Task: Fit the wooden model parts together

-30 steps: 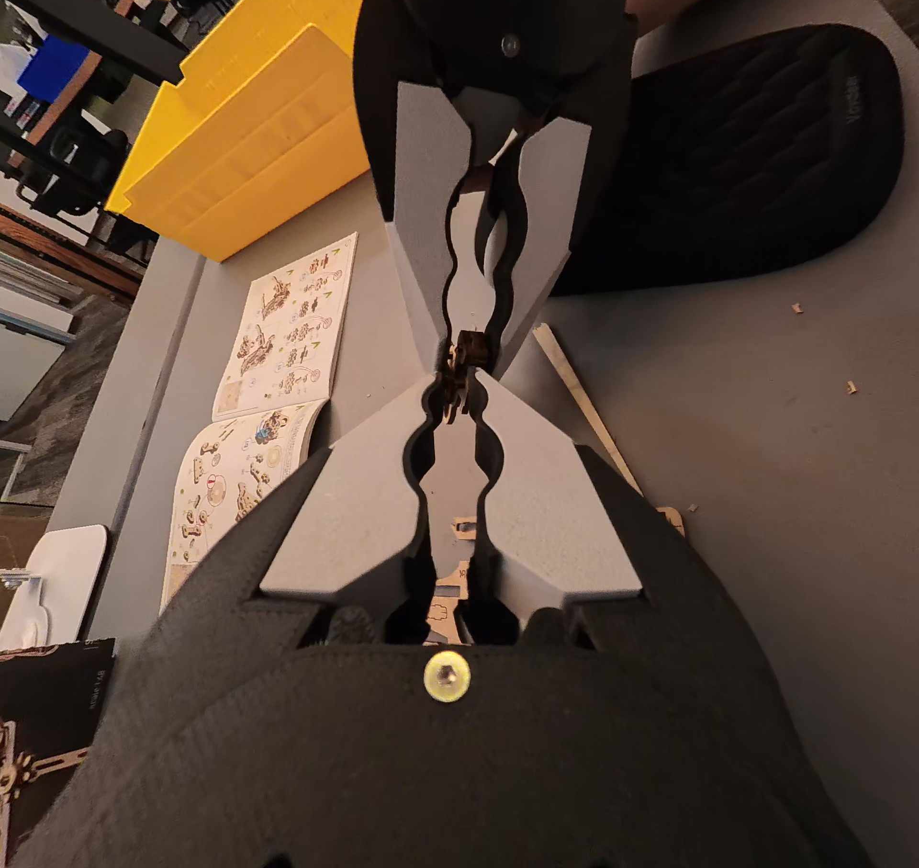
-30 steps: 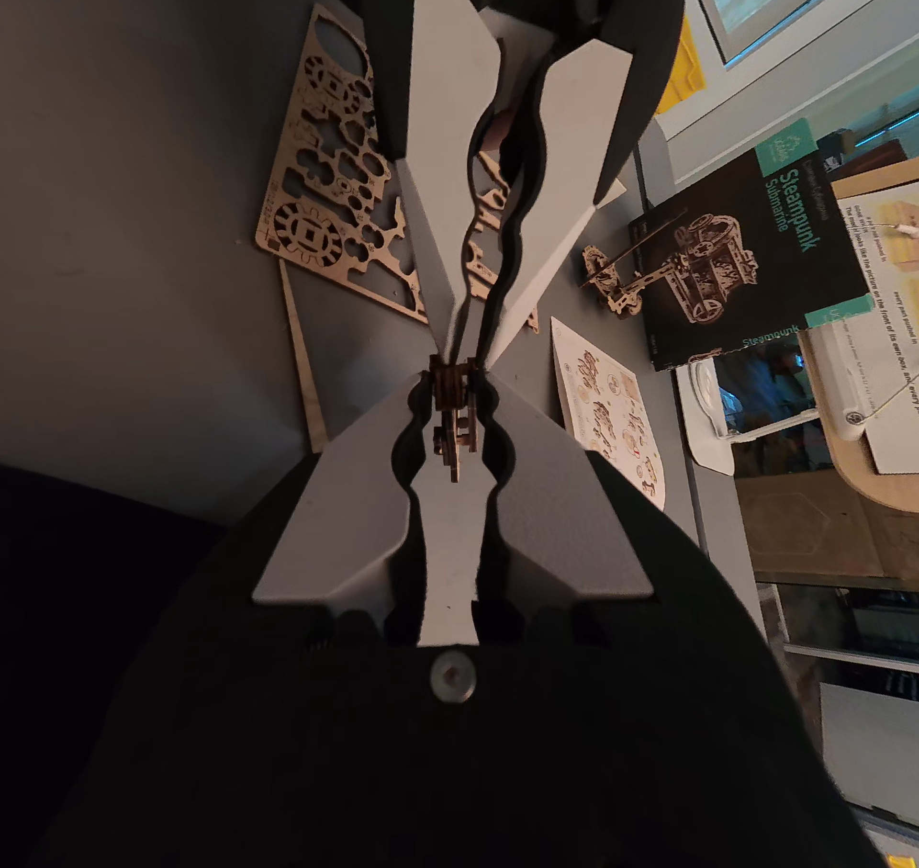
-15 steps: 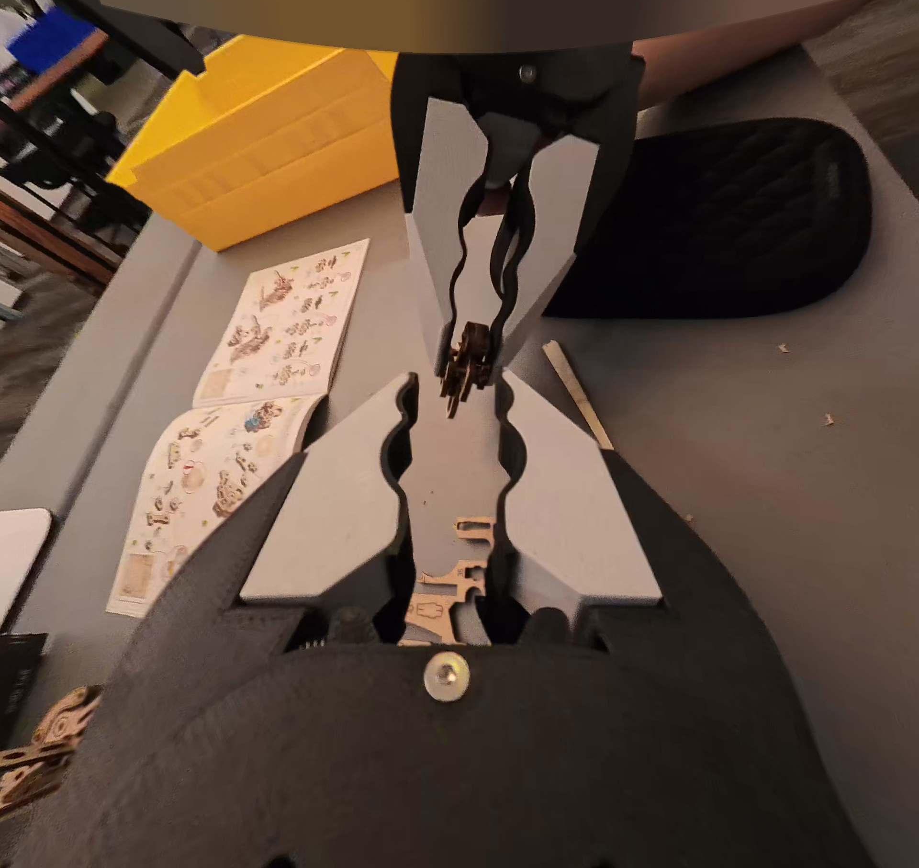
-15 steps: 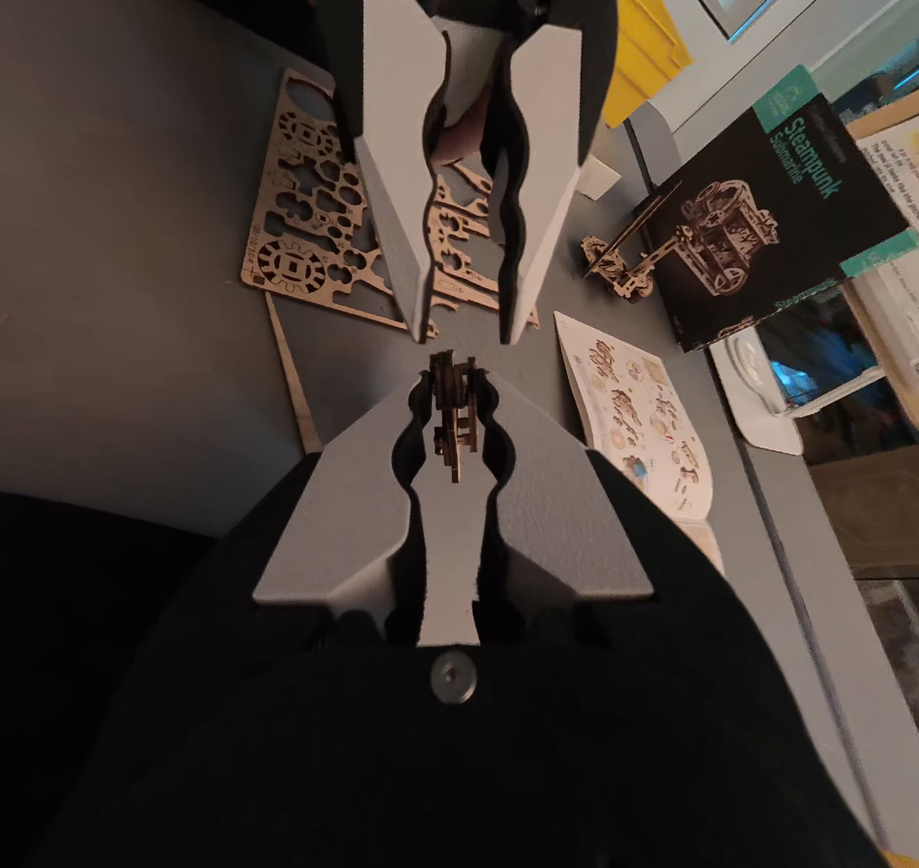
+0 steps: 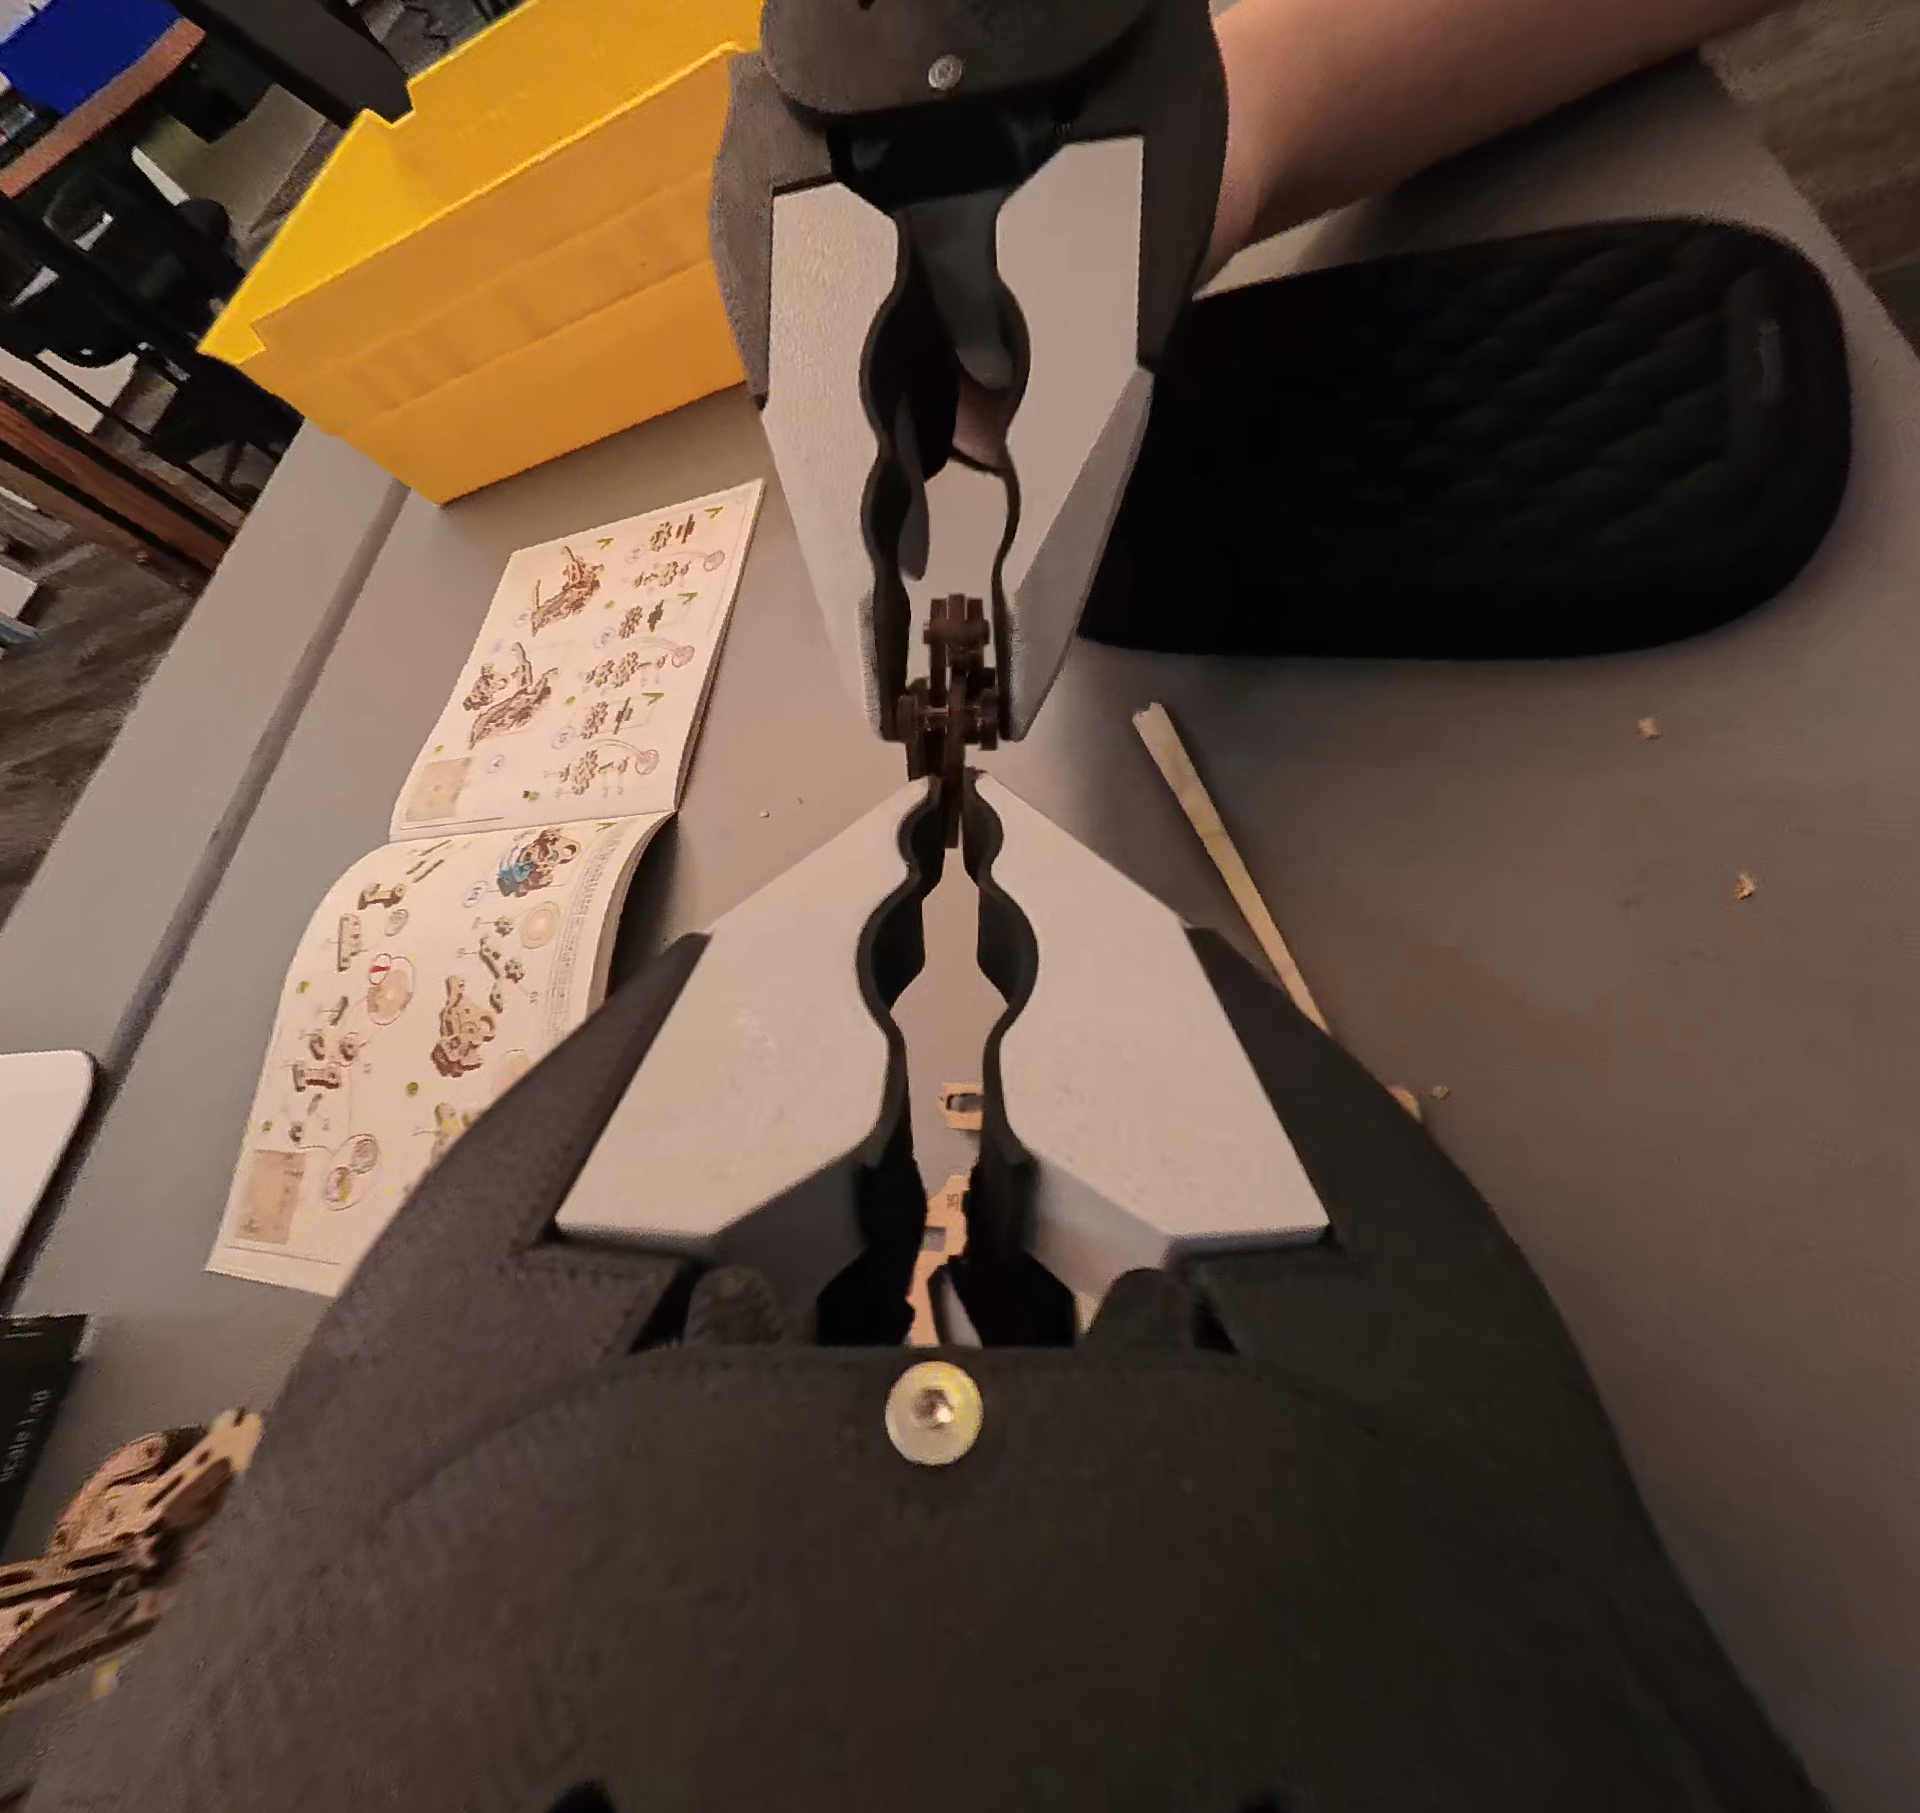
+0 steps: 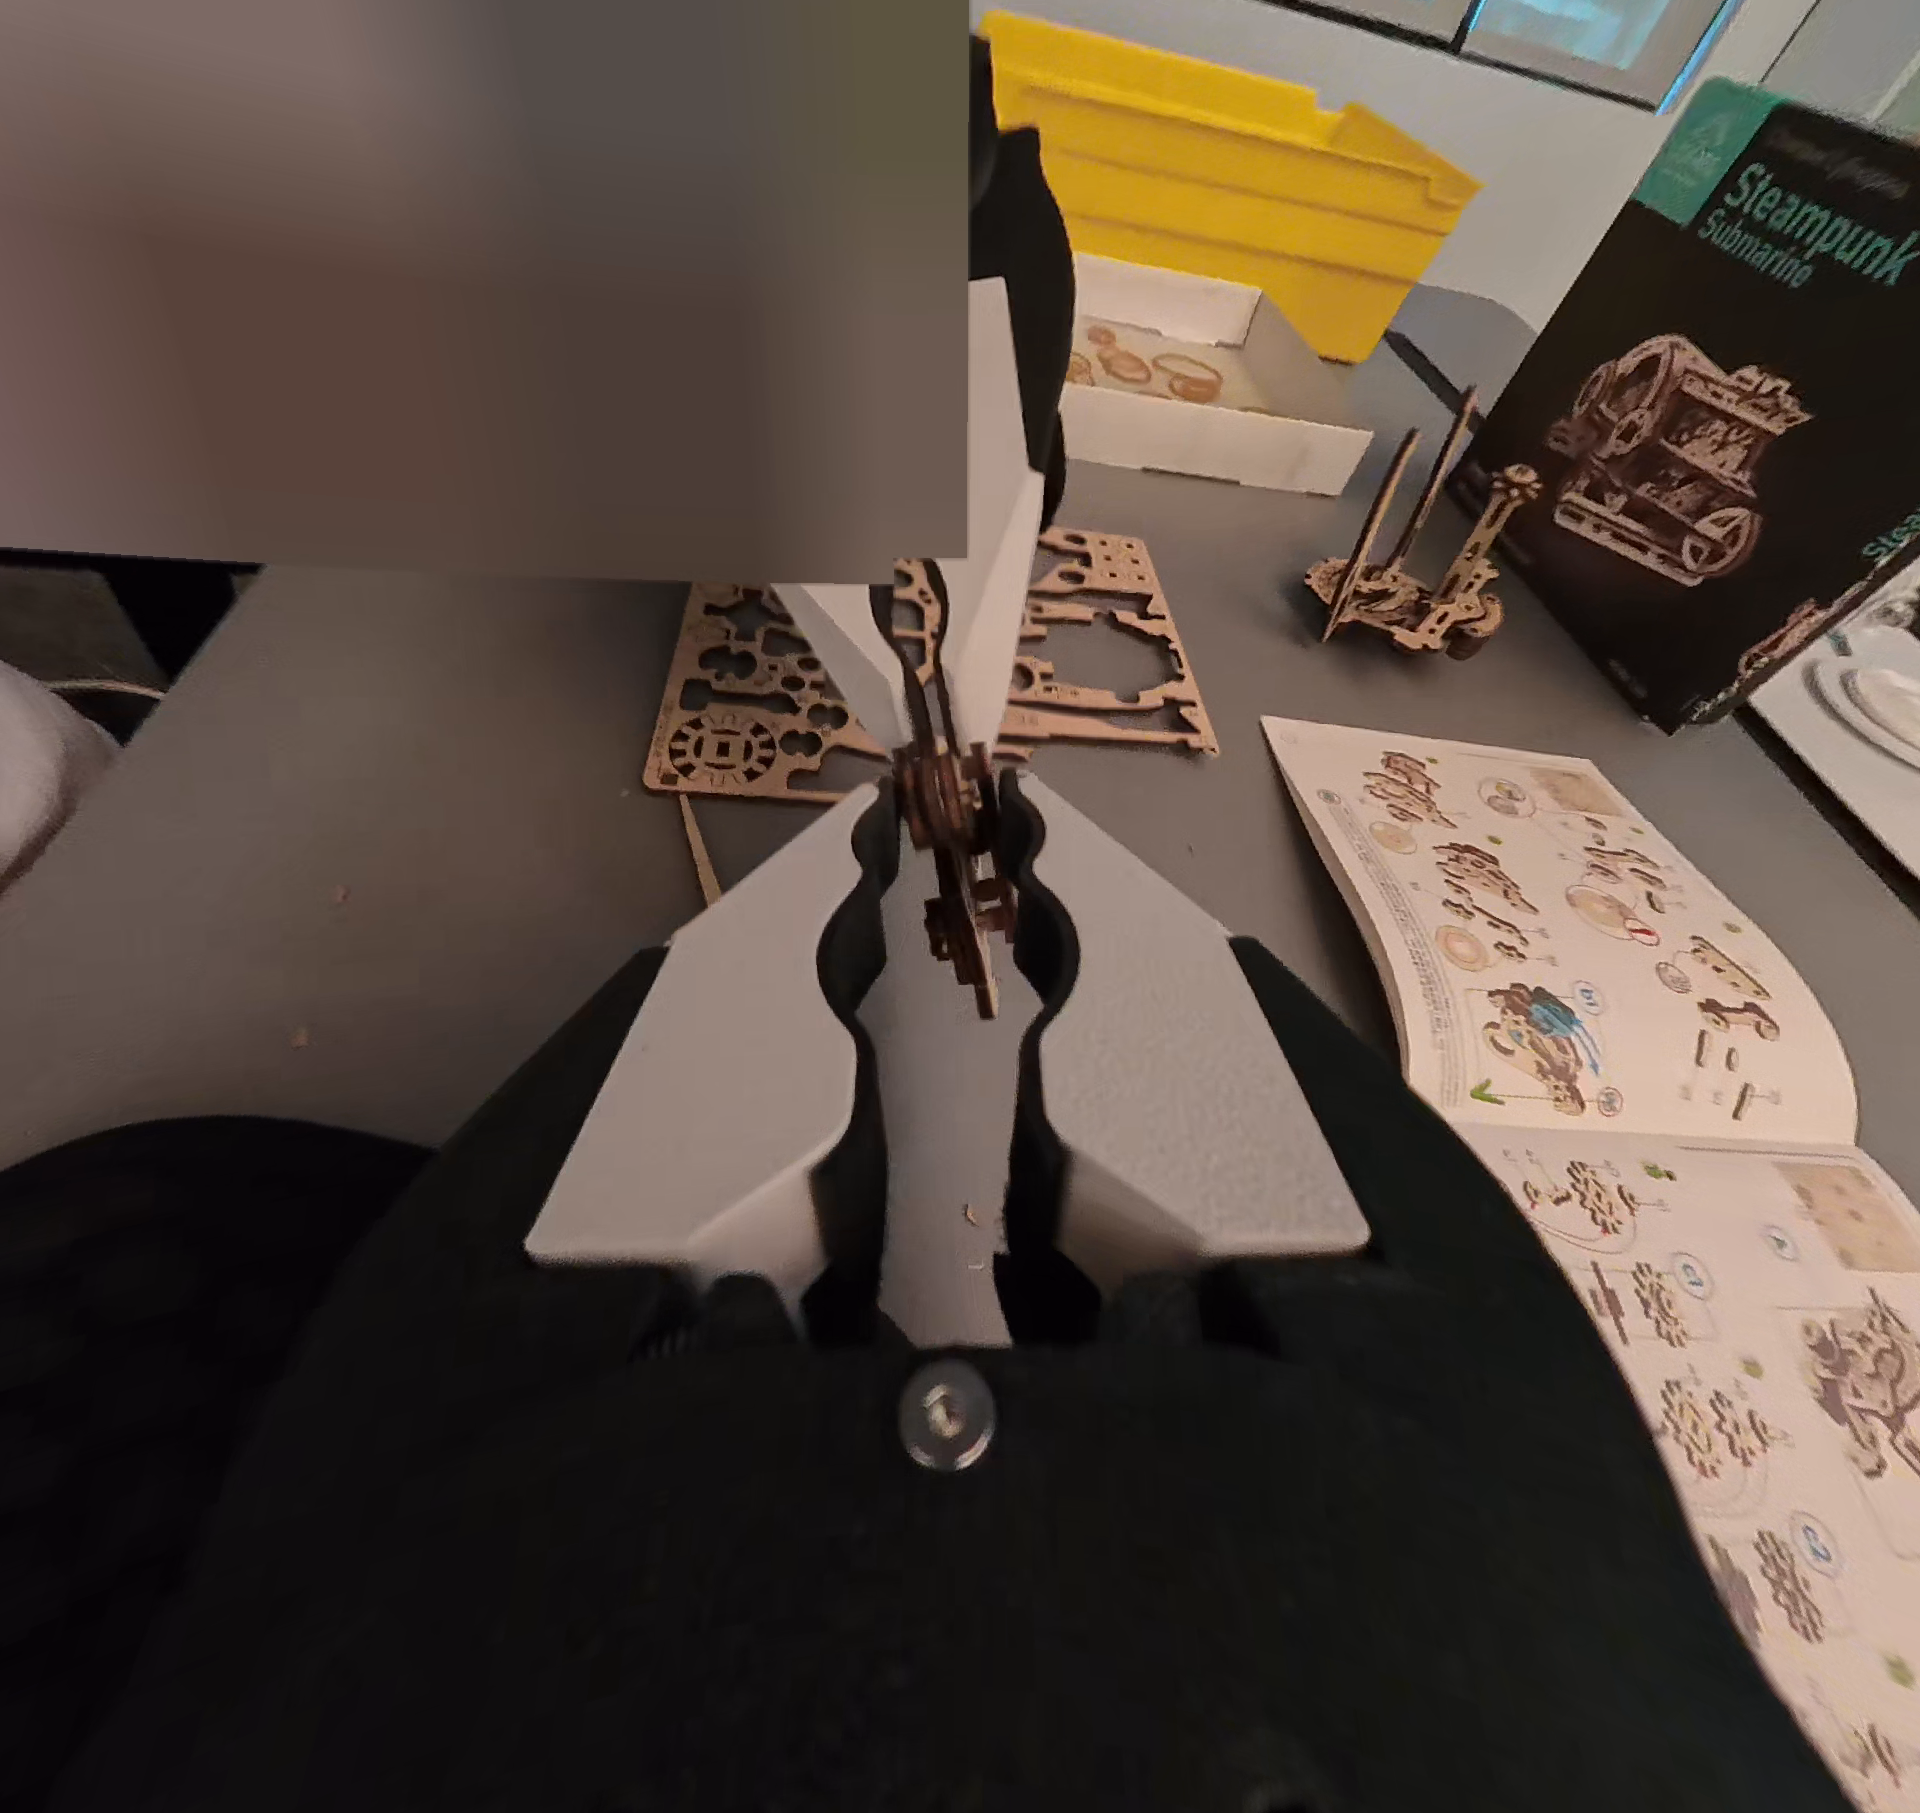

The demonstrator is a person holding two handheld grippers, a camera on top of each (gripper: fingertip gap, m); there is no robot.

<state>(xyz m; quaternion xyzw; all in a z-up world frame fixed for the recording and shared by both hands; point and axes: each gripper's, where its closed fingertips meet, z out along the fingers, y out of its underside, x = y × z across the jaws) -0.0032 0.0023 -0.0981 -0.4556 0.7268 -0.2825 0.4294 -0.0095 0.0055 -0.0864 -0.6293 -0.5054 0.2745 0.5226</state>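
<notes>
Pinching the same small wooden part (image 5: 943,693) from opposite ends, the left claw (image 5: 943,795) is nearly closed on its lower tab while the right claw (image 6: 940,807) clamps the notched body, held above the table (image 5: 1558,932). Thin laser-cut ply like this looks light, stiff and brittle; I would grip flat faces near the joint, not the tabs. Around lie a booklet (image 6: 1558,932), a cut sheet (image 6: 748,724), a strip (image 5: 1216,849), a black pad (image 5: 1507,433), a yellow bin (image 5: 499,236) and a box (image 6: 1745,392). Nothing blocks the claws.
</notes>
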